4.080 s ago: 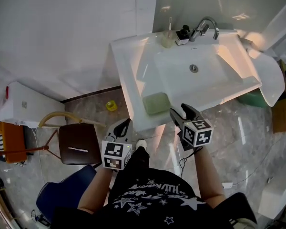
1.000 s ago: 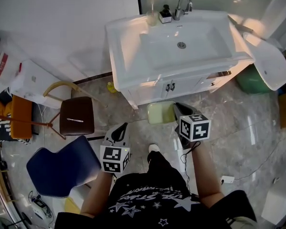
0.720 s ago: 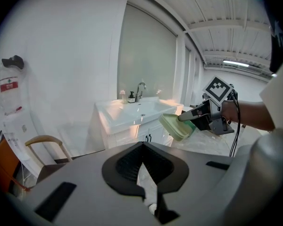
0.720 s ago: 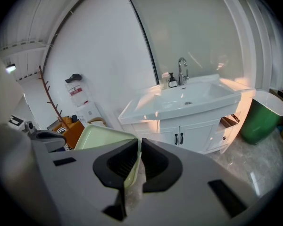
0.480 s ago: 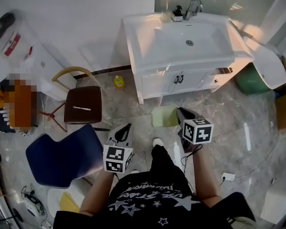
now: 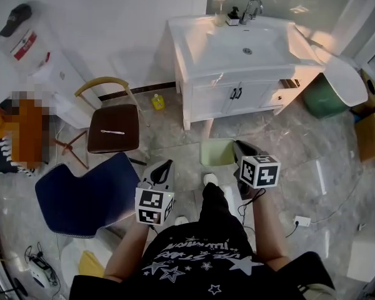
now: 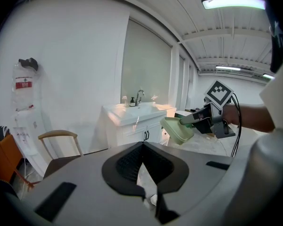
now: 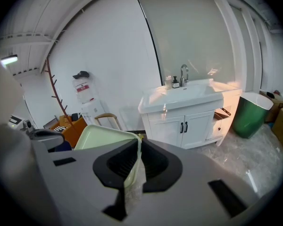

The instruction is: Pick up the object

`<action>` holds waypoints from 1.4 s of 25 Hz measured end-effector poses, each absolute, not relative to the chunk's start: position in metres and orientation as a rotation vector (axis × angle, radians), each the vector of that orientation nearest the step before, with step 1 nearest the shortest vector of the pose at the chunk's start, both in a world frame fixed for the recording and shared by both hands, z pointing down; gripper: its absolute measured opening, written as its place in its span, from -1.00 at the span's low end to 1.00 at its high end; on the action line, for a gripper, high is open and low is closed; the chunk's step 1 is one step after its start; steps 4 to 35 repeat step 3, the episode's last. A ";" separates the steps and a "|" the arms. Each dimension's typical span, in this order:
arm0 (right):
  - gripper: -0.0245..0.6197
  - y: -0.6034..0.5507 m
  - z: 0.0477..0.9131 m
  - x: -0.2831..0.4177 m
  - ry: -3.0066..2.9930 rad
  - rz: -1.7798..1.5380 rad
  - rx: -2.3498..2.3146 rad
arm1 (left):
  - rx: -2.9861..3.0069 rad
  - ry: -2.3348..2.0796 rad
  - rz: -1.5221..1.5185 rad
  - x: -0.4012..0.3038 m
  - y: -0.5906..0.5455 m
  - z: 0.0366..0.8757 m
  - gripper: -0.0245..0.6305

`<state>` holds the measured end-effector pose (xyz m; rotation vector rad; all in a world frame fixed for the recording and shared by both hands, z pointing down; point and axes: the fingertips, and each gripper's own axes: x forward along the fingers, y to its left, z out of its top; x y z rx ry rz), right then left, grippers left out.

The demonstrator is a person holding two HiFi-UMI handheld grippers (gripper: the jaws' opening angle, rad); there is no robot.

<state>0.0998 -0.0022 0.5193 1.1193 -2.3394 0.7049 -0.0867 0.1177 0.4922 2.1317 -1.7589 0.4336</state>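
A pale green rectangular tray [image 6: 215, 151] hangs in the air over the marble floor, in front of the person's legs. My right gripper [image 6: 236, 149] is shut on the tray's right rim. In the right gripper view the tray [image 8: 104, 138] spreads to the left and its rim runs between the pads of my right gripper [image 8: 137, 144]. My left gripper [image 6: 165, 166] is lower left of the tray, apart from it, shut with nothing held. From the left gripper view, its tips [image 7: 142, 145] meet, and the tray [image 7: 177, 129] shows to the right.
A white vanity with a sink [image 6: 237, 49] stands ahead, with a green bin [image 6: 320, 99] on its right. A brown chair [image 6: 112, 130] and a blue chair [image 6: 81, 195] are on the left. A water dispenser [image 6: 34, 55] is by the wall, and a cardboard box [image 6: 372, 136] at far right.
The tray was at the sink counter's front edge four seconds ago; now it is held off it. The person has backed away, so the vanity sits farther off.
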 end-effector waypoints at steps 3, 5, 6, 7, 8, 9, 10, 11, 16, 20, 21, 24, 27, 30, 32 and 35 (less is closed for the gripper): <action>-0.81 0.030 0.518 0.098 -2.342 0.695 1.132 | 2.139 -1.759 0.412 -0.090 0.147 0.489 -0.88; -0.81 0.030 0.518 0.098 -2.342 0.695 1.132 | 2.139 -1.759 0.412 -0.090 0.147 0.489 -0.88; -0.81 0.030 0.518 0.098 -2.342 0.695 1.132 | 2.139 -1.759 0.412 -0.090 0.147 0.489 -0.88; -0.81 0.030 0.518 0.098 -2.342 0.695 1.132 | 2.139 -1.759 0.412 -0.090 0.147 0.489 -0.88; -0.81 0.030 0.518 0.098 -2.342 0.695 1.132 | 2.139 -1.759 0.412 -0.090 0.147 0.489 -0.88; -0.81 0.030 0.518 0.098 -2.342 0.695 1.132 | 2.139 -1.759 0.412 -0.090 0.147 0.489 -0.88; -0.81 0.030 0.518 0.098 -2.342 0.695 1.132 | 2.139 -1.759 0.412 -0.090 0.147 0.489 -0.88; -0.81 0.030 0.518 0.098 -2.342 0.695 1.132 | 2.139 -1.759 0.412 -0.090 0.147 0.489 -0.88; -0.81 0.030 0.518 0.098 -2.342 0.695 1.132 | 2.139 -1.759 0.412 -0.090 0.147 0.489 -0.88; -0.81 0.030 0.518 0.098 -2.342 0.695 1.132 | 2.139 -1.759 0.412 -0.090 0.147 0.489 -0.88; -0.81 0.030 0.518 0.098 -2.342 0.695 1.132 | 2.139 -1.759 0.412 -0.090 0.147 0.489 -0.88; -0.81 0.030 0.518 0.098 -2.342 0.695 1.132 | 2.139 -1.759 0.412 -0.090 0.147 0.489 -0.88; -0.81 0.030 0.518 0.098 -2.342 0.695 1.132 | 2.139 -1.759 0.412 -0.090 0.147 0.489 -0.88; -0.81 0.030 0.518 0.098 -2.342 0.695 1.132 | 2.139 -1.759 0.412 -0.090 0.147 0.489 -0.88; -0.81 0.030 0.518 0.098 -2.342 0.695 1.132 | 2.139 -1.759 0.412 -0.090 0.147 0.489 -0.88; -0.81 0.030 0.518 0.098 -2.342 0.695 1.132 | 2.139 -1.759 0.412 -0.090 0.147 0.489 -0.88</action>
